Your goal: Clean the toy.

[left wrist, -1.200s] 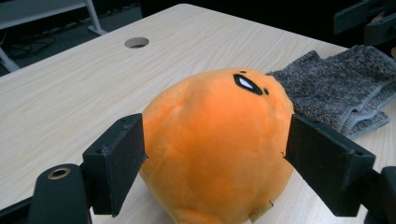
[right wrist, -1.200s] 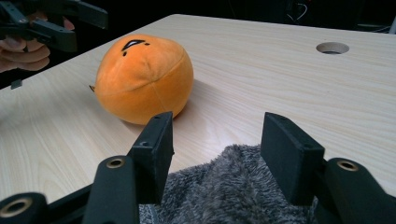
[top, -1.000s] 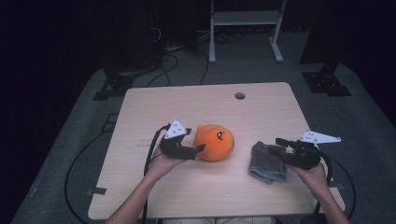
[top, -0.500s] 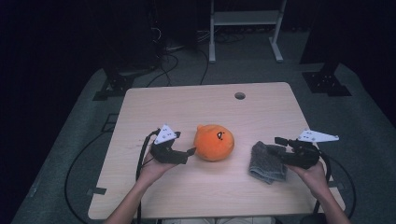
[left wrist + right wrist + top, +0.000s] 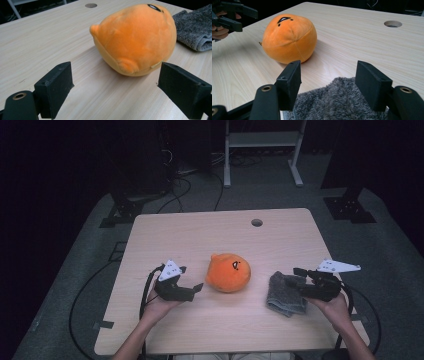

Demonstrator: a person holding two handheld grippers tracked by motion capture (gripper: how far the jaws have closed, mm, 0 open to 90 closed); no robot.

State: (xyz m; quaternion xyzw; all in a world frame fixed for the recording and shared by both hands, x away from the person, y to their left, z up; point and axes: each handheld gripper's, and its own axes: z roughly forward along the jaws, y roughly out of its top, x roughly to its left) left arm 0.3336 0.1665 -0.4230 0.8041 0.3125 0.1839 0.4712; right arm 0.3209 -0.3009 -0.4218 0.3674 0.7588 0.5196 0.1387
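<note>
Orange plush toy (image 5: 229,272) at table (image 5: 200,230) centre, left gripper (image 5: 192,287) just beside it, jaws just opened wide, empty, right gripper (image 5: 296,276) spread over grey towel (image 5: 285,294), jaws widening, not pinching it.

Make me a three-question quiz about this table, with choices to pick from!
1. Where is the orange plush toy?
A. between the two hand-held grippers
B. on the floor
C. on top of the towel

2. What colour is the towel?
A. red
B. grey
C. yellow

3. How are the jaws of the left hand-held gripper?
A. shut on the toy
B. shut on the towel
C. open, holding nothing

Answers: 1 A, the toy sits on the table with a gripper on each side. 2 B, the fuzzy cloth is grey. 3 C, its jaws stand apart, short of the toy.
</note>
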